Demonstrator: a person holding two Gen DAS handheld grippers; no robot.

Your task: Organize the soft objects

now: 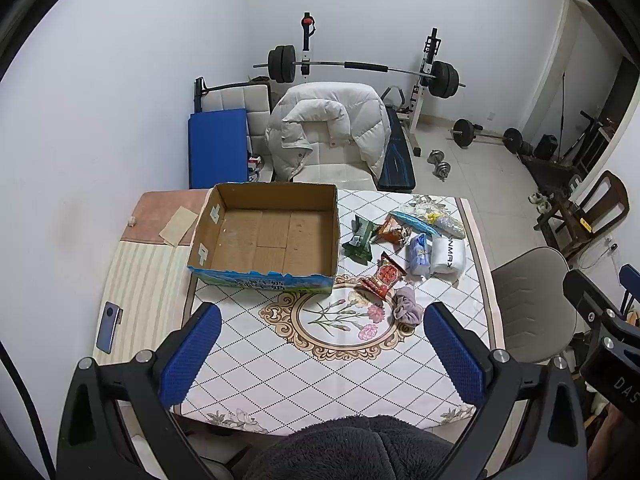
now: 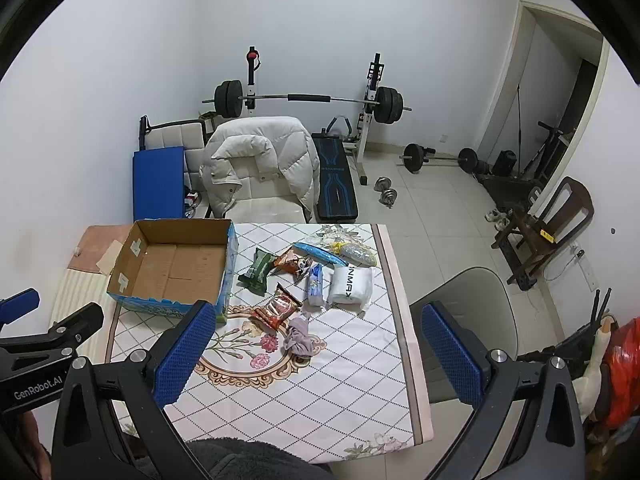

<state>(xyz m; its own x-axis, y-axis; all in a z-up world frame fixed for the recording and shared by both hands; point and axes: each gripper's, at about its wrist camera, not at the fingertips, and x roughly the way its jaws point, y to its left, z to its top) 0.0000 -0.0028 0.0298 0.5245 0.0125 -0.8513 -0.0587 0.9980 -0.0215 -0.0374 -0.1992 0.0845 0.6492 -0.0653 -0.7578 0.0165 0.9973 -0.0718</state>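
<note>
I hold my left gripper (image 1: 322, 344) and right gripper (image 2: 314, 346) above the table (image 1: 280, 380), both spread wide and empty; the soft packets, red snack bag (image 1: 383, 277) and purple cloth (image 1: 408, 305), lie right of the empty cardboard box (image 1: 266, 232)

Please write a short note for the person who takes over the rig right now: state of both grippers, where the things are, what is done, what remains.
Left gripper: open, holding nothing, above the near part of the table.
Right gripper: open, holding nothing, also above the near part.
Cardboard box: on the left side of the table, nothing inside.
To its right, loose on the tablecloth: green packet, orange snack bag, red snack bag, blue-white pack, white roll, purple cloth, clear pouches at the far edge.
Done: nothing packed yet.
Left: probably to move every item into the box.
</note>
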